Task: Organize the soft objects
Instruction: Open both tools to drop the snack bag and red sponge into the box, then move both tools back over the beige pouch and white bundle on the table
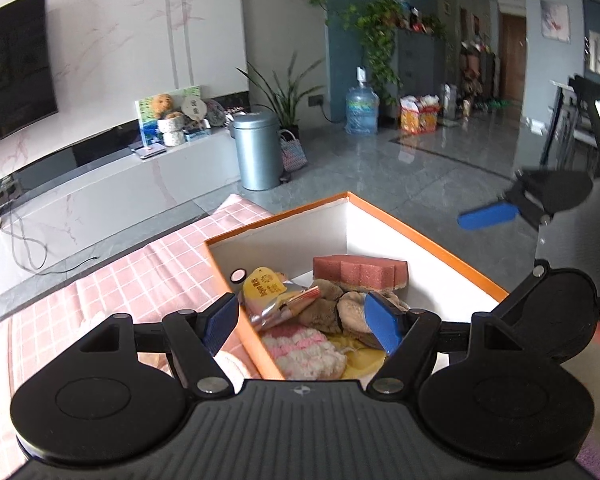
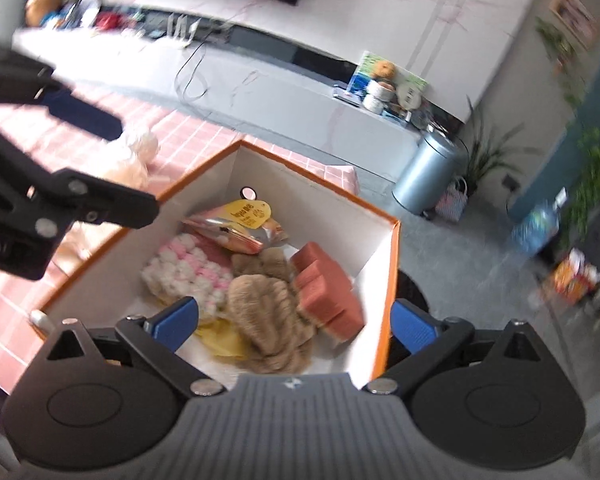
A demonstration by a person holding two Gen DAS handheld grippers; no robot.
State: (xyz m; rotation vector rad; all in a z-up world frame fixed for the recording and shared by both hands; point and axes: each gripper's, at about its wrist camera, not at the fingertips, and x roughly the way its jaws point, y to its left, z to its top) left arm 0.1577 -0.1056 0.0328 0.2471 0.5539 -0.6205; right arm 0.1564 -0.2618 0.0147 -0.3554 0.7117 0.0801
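An orange-rimmed white box (image 1: pixel 380 216) (image 2: pixel 392 264) sits on the pink checked tablecloth. Inside lie a red sponge (image 1: pixel 360 274) (image 2: pixel 326 288), a tan plush cloth (image 1: pixel 352 312) (image 2: pixel 268 320), a pink-and-white fluffy cloth (image 1: pixel 304 350) (image 2: pixel 188 268), a yellow cloth (image 1: pixel 364 356) (image 2: pixel 222 338) and a snack packet (image 1: pixel 268 292) (image 2: pixel 240 228). My left gripper (image 1: pixel 304 322) is open and empty, straddling the box's left wall. My right gripper (image 2: pixel 296 322) is open and empty over the box's near corner; it also shows in the left wrist view (image 1: pixel 488 214). The left gripper's arm shows in the right wrist view (image 2: pixel 60 200).
A cream plush item (image 2: pixel 134 160) lies on the tablecloth (image 1: pixel 100 292) left of the box, partly hidden by my left gripper. Beyond the table are a grey bin (image 1: pixel 256 152), a TV console (image 1: pixel 100 200) and a tiled floor.
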